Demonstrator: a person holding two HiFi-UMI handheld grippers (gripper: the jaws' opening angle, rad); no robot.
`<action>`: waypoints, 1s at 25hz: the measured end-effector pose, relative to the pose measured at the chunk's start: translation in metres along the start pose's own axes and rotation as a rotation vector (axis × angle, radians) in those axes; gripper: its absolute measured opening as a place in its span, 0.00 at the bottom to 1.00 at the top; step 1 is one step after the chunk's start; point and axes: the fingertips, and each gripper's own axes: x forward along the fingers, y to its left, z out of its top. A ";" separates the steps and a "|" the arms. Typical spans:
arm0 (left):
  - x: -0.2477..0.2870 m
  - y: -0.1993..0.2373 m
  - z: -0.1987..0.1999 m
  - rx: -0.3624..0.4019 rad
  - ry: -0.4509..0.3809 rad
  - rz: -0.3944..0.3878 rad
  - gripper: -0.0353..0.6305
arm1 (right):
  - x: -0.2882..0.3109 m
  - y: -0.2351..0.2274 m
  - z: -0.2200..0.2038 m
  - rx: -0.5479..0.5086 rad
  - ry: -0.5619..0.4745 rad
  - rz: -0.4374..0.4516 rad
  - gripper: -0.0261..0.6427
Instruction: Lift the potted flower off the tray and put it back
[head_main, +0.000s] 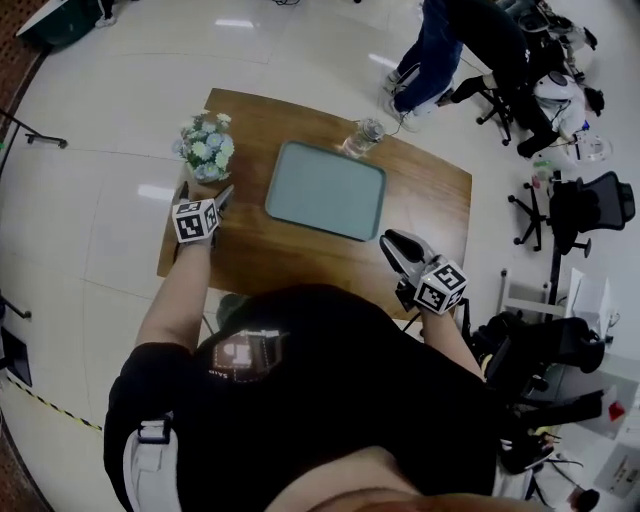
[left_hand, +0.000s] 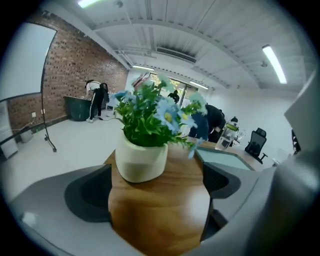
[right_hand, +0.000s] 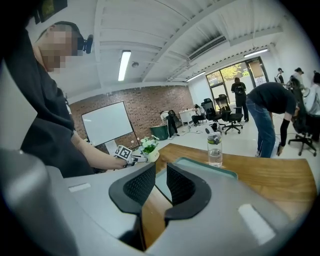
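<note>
The potted flower, a cream pot with blue and white blooms, stands on the wooden table at its far left corner, to the left of the grey-green tray and not on it. My left gripper sits just short of the pot, jaws open wide. In the left gripper view the pot stands a little beyond the gap of that gripper, untouched. My right gripper hovers at the table's near right edge, its jaws almost together with a thin slit and nothing between them.
A clear water bottle stands just behind the tray's far right corner. A person bends over beyond the table, with office chairs to the right. A whiteboard and brick wall lie past the left end.
</note>
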 end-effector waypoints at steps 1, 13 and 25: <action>0.007 0.005 0.000 0.013 0.009 0.014 0.88 | -0.002 -0.001 -0.002 0.007 0.001 -0.005 0.16; 0.059 0.028 0.021 0.034 -0.008 0.153 0.89 | -0.048 -0.026 -0.038 0.071 0.043 -0.115 0.16; 0.056 0.035 0.021 0.071 0.001 0.104 0.83 | -0.061 -0.031 -0.049 0.085 0.049 -0.150 0.16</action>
